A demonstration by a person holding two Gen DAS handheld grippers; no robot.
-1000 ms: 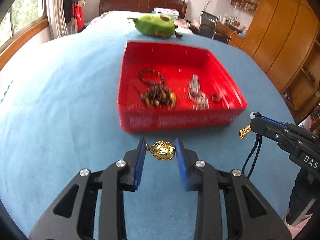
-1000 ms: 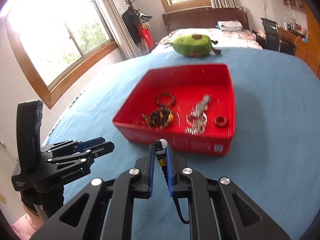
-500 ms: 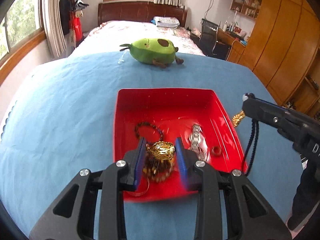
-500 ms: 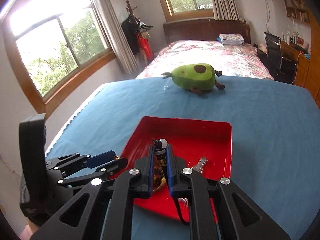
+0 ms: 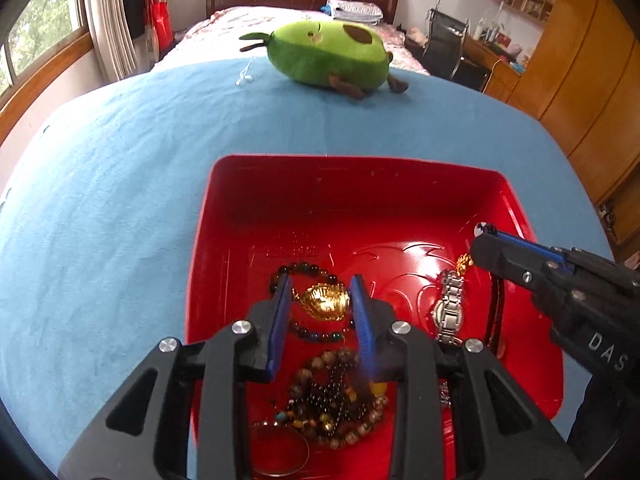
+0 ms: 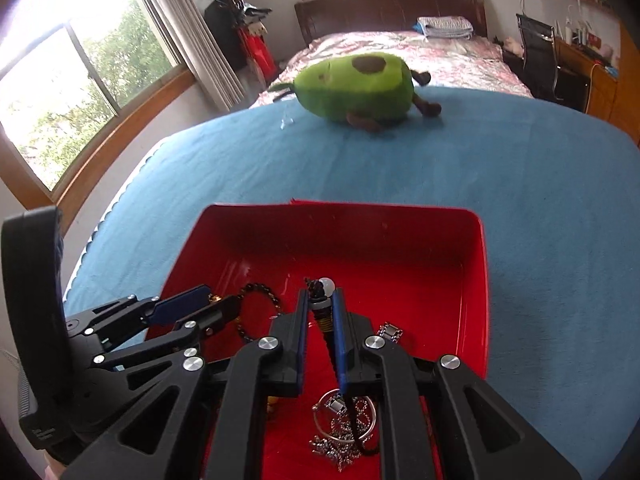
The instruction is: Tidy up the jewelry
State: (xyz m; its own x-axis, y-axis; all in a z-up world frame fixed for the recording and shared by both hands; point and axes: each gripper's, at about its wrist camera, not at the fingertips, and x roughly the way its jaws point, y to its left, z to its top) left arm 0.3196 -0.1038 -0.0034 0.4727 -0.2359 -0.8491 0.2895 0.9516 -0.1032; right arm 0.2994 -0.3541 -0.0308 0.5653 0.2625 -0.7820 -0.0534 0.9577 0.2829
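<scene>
A red tray [image 5: 240, 184] [image 6: 400, 216] sits on the blue cloth and holds several pieces of jewelry. My left gripper [image 5: 320, 300] is shut on a gold pendant [image 5: 325, 301] and hangs over the tray's near left part, above a dark bead bracelet [image 5: 304, 269] and a heap of brown beads [image 5: 336, 396]. My right gripper [image 6: 320, 304] is shut on a black cord necklace [image 6: 325, 320] with a white bead [image 6: 326, 283] at its end, over the tray's near right side. A silver watch [image 5: 448, 308] lies on the tray floor.
A green avocado plush toy [image 5: 328, 56] [image 6: 360, 88] lies on the cloth beyond the tray. A silver ring and chain [image 6: 344, 428] lie under my right gripper. Behind are a bed, a window at the left and wooden cabinets [image 5: 580, 80] at the right.
Both grippers moved forward from in front of the tray to over its inside, each still holding its piece. The tray and the plush toy now look closer.
</scene>
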